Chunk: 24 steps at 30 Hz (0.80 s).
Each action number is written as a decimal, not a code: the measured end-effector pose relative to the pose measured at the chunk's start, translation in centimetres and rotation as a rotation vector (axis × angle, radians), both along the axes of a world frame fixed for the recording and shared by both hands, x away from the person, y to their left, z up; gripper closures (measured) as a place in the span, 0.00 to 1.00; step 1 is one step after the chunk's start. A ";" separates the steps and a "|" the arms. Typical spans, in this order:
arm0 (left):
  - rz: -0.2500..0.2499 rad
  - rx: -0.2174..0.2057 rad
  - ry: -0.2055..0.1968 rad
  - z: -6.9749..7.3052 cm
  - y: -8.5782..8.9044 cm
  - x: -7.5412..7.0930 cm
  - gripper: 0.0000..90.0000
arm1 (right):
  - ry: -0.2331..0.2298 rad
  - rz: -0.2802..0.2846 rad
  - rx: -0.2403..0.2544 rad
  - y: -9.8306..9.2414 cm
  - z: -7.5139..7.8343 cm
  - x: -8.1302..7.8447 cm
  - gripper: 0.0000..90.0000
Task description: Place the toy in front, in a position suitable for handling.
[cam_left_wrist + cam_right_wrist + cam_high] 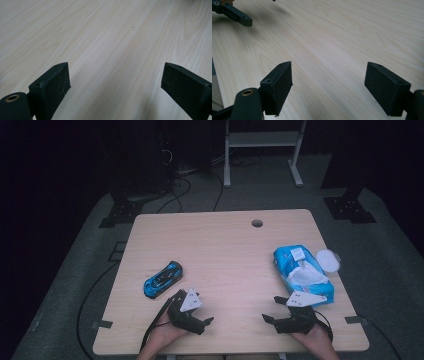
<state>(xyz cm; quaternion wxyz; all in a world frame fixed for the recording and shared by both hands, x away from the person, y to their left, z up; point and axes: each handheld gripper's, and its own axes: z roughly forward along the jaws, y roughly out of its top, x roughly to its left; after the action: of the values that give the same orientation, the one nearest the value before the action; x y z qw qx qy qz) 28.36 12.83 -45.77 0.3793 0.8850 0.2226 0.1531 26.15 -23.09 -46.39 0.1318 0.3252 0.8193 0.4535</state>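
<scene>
On the light wooden table [225,245] a blue toy car [162,279] lies at the left, and a blue pack of wipes [302,272] with a white sheet sticking out lies at the right. Near the front edge a hand holds my left gripper [202,309], which stands open a little right of the car. My right gripper [273,309] is open just in front of the wipes pack and points left. In the left gripper view the gripper [115,75] has bare wood between its jaws. So does the gripper [328,75] in the right gripper view.
A round white lid [327,260] rests beside the wipes pack near the right edge. A cable hole [257,223] sits near the table's far edge. One jaw of the left gripper [237,15] shows far off in the right gripper view. A white frame [262,140] stands beyond the table.
</scene>
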 end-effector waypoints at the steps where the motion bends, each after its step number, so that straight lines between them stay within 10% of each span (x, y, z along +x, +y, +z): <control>1: -0.001 0.000 0.005 0.1 0.0 0.1 0.09 | 0.005 0.000 0.000 0.0 -0.1 0.0 0.24; 24: 0.079 0.002 -0.004 4.9 4.1 2.9 0.09 | -0.008 -0.022 0.043 -0.8 0.9 -0.4 0.23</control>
<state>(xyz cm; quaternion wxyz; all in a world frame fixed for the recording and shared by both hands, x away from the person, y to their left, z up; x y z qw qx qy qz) 31.24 16.88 -40.82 0.3725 0.8756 0.2561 0.1701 25.79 -23.85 -45.48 0.1328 0.3354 0.8051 0.4709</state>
